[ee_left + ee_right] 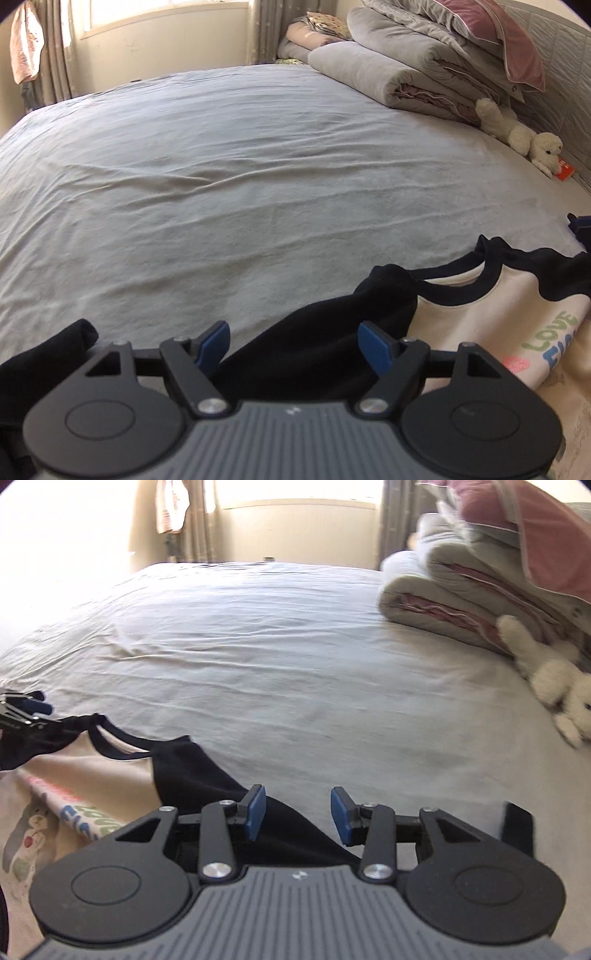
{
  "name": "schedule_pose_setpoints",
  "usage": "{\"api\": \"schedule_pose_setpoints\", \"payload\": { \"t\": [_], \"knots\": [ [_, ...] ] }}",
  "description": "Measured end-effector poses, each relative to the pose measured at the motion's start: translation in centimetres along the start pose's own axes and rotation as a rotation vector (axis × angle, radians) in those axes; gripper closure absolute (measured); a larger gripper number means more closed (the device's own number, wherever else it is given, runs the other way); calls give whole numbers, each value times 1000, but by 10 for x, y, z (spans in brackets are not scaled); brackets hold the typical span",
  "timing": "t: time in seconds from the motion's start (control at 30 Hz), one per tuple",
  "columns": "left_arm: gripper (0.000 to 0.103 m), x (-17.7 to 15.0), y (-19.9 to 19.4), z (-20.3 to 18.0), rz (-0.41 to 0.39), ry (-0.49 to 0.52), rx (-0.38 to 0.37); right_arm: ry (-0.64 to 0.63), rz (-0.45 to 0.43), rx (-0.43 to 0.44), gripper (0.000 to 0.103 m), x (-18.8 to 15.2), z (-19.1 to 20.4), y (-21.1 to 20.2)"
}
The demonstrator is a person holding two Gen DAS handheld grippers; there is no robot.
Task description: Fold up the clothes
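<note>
A cream sweatshirt [480,317] with black sleeves, a black collar and a "LOVE" print lies on the near part of the grey bed sheet [221,184]. My left gripper [294,347] is open over its black sleeve [314,350], which runs under the gap between the blue pads. In the right wrist view the sweatshirt [74,775] lies at the lower left. My right gripper [299,814] is open above the other black sleeve [207,779], which passes under its left pad. The left gripper's fingertips [37,705] show by the collar.
Folded grey quilts [388,74] with a pink pillow [498,37] on top are stacked at the far right by the headboard. A white plush toy [524,136] lies beside them. A window and curtains [55,55] stand behind the bed.
</note>
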State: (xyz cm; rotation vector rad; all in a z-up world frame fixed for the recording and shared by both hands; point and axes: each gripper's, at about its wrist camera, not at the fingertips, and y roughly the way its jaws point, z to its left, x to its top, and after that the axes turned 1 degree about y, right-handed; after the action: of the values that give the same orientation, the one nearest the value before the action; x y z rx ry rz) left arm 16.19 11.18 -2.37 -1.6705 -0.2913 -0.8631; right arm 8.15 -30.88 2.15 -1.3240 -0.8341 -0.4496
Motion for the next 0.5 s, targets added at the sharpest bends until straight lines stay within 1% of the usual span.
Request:
{"api": "schedule_pose_setpoints", "payload": {
  "t": [0.1,0.17,0.2,0.23,0.27,0.33,0.4,0.43,0.47,0.5],
  "knots": [
    [34,3,12,5,45,19,-69,-33,35,101,61,15,15,31],
    [36,5,18,7,52,30,-103,-38,67,163,61,21,23,51],
    [36,5,18,9,52,32,-120,-42,79,181,61,22,26,59],
    [39,6,19,11,53,36,-133,-50,92,195,61,23,30,67],
    [45,8,20,12,53,39,-146,-66,105,204,61,23,34,75],
    [51,11,21,15,64,39,-169,-101,131,207,61,23,41,88],
    [66,15,23,17,81,30,-192,-129,148,200,61,21,47,97],
    [84,15,24,17,86,19,-199,-137,151,199,60,19,49,100],
    [96,14,26,16,87,2,-192,-143,145,206,60,18,50,100],
    [96,12,26,14,84,-15,-186,-148,145,210,64,18,52,100]
  ]
}}
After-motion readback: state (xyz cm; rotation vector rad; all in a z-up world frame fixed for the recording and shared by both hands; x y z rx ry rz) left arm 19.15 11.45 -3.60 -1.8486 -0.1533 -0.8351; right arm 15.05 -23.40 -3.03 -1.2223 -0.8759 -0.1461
